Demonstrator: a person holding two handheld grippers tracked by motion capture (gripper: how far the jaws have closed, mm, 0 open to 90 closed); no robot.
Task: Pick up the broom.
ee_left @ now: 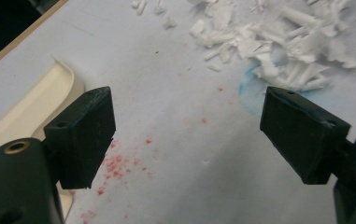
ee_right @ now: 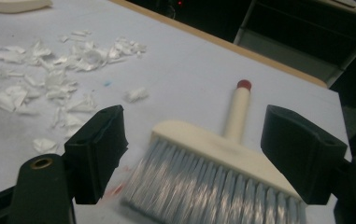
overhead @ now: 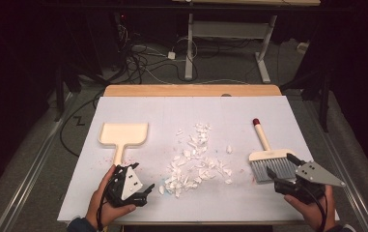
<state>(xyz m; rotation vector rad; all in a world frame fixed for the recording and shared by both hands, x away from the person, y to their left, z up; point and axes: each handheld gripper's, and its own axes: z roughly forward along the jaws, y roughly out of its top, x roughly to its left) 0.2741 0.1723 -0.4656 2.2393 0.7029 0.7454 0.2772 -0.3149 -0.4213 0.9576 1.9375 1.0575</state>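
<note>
Though it lies flat right of the scraps (overhead: 196, 157), the brush (overhead: 267, 157) looks light, its bristles soft and its stiff handle the place to grip, with the right gripper (overhead: 282, 174) gaping just behind it. By the left gripper (ee_left: 187, 135), jaws apart and empty, the dustpan (ee_left: 31, 105) lies left of the scraps. From the right gripper's camera, bristles sit between the spread jaws, nothing blocking.

Layout on the tabletop (overhead: 268, 104)

The dustpan (overhead: 123, 134) was laid at the left, the brush (overhead: 267, 157) at the right, and the paper scraps (overhead: 196, 159) were scattered between them; each gripper was held near the front edge.
</note>
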